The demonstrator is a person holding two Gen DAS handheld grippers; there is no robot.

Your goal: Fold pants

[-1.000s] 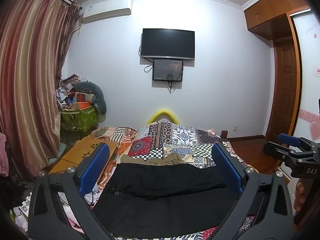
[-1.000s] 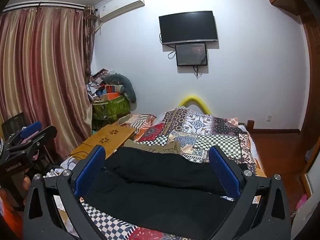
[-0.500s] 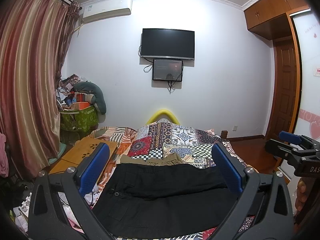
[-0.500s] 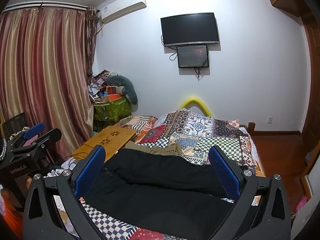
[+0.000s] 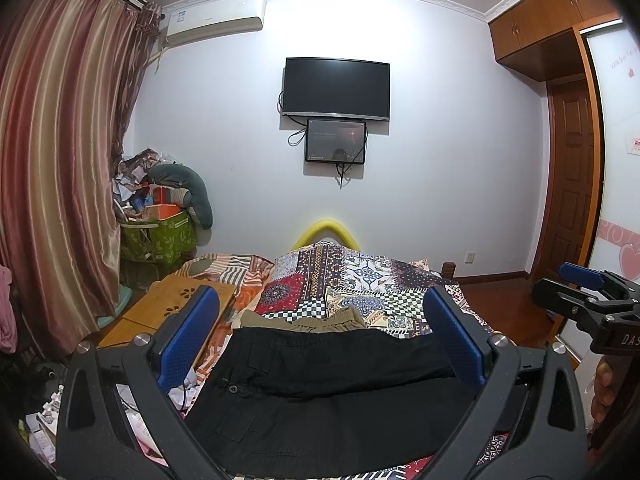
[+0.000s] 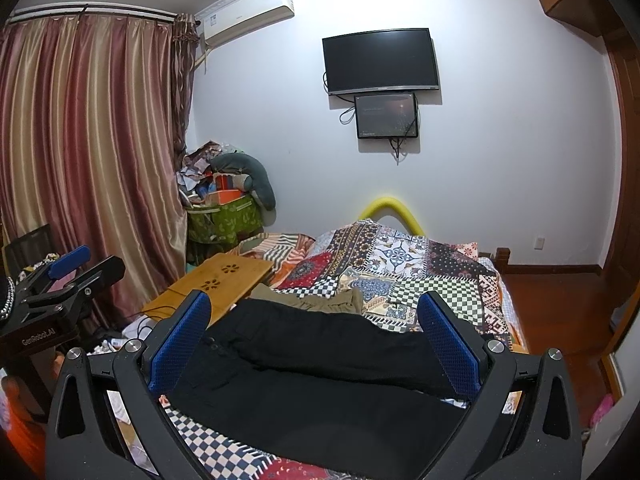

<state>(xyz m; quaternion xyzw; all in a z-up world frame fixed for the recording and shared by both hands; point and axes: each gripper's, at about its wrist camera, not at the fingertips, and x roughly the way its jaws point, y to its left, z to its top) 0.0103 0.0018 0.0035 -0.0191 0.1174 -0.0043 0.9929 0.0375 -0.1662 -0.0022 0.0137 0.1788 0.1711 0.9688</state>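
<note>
Both tongs hover spread wide, gripping nothing.
Black pants (image 5: 332, 392) lie flat across the bed (image 5: 360, 280), right ahead between the left tongs (image 5: 324, 344) and below the right tongs (image 6: 316, 340); khaki garment (image 6: 320, 300) just beyond.

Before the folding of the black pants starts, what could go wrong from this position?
1. The khaki garment lies against the far edge of the black pants; a grab there may catch both.
2. The pants' left end lies near the edge of the bed, beside the wooden lap table; pulling it could drag cloth off.
3. Both hand-held grippers, left and right, are open above the pants, holding nothing.
</note>
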